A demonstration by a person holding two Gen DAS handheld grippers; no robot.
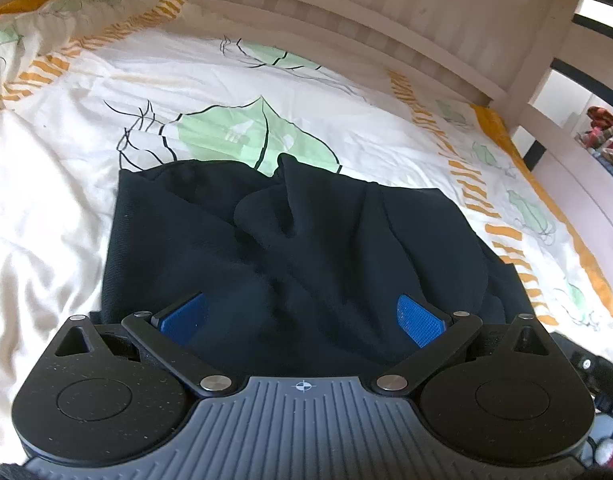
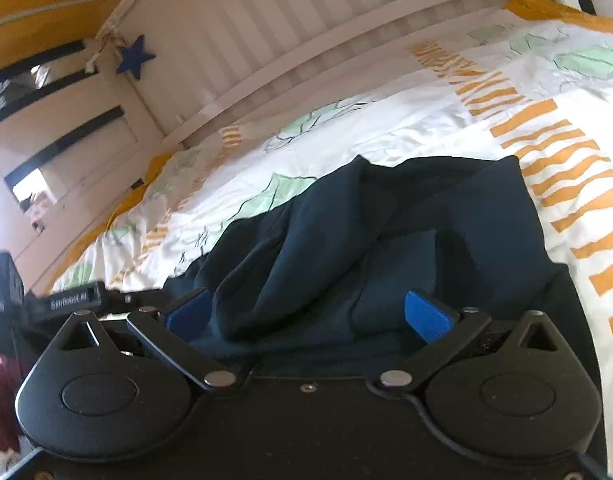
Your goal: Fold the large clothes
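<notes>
One dark garment (image 1: 306, 240) lay on the bed (image 1: 46, 220), bunched near its front edge on the white cover printed with green leaves and orange stripes, with the slatted white headboard (image 1: 346, 12) well beyond it. Both grippers hung just above the near side of the cloth. The left gripper (image 1: 302, 316) was spread wide, its blue pads clear on either side with only loose fabric under the gap, and it pinched nothing. The right gripper (image 2: 306, 316) was likewise spread to its widest, with a thick fold of the garment rising between the pads but not pressed by them. Judging by the shape, the folding was partly done: the left edge ran fairly straight in the left wrist view and layers seemed doubled over one another, yet the middle was rumpled into ridges and a peak stood up at the far edge. Smoothing and at least one more fold probably remained.
</notes>
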